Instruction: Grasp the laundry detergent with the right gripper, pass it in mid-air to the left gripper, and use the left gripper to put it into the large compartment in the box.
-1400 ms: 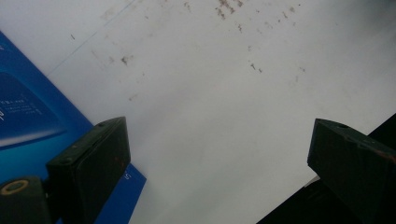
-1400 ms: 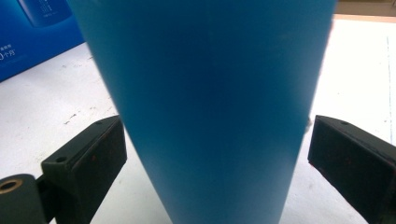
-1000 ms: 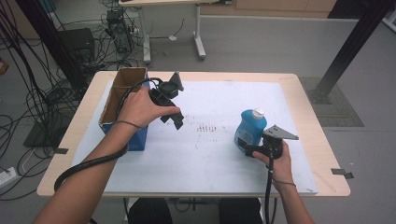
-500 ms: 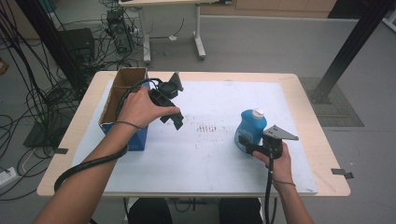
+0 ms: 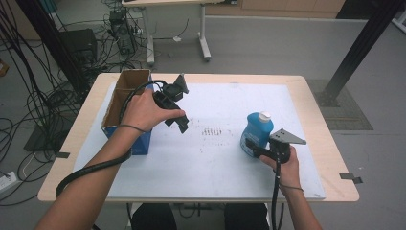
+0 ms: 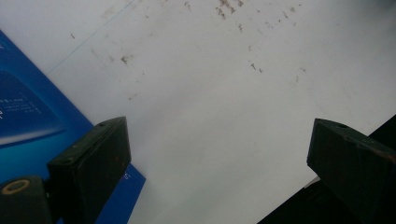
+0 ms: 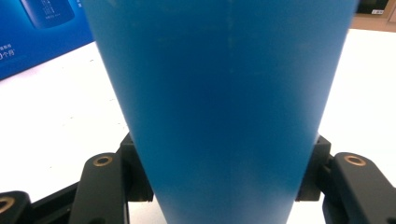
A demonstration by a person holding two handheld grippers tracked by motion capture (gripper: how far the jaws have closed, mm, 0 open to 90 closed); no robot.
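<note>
the open cardboard box (image 5: 125, 108) with blue sides sits just left of the left gripper (image 5: 183, 123), whose jaws stand wide apart over the white mat (image 5: 215, 158). well to its right, the right gripper (image 5: 250, 145) has just been closing and now clamps the upright blue bottle (image 5: 256, 132).

The bottle (image 5: 256, 132) stands upright on the mat (image 5: 215, 153), right of centre on the counter (image 5: 316, 103). The right hand-held gripper (image 5: 250, 145) sits at its near side, jaws either side of its base. The box (image 5: 125, 111) rests at the mat's left edge. The left hand-held gripper (image 5: 181, 122) hangs just right of the box, above the mat.
</note>
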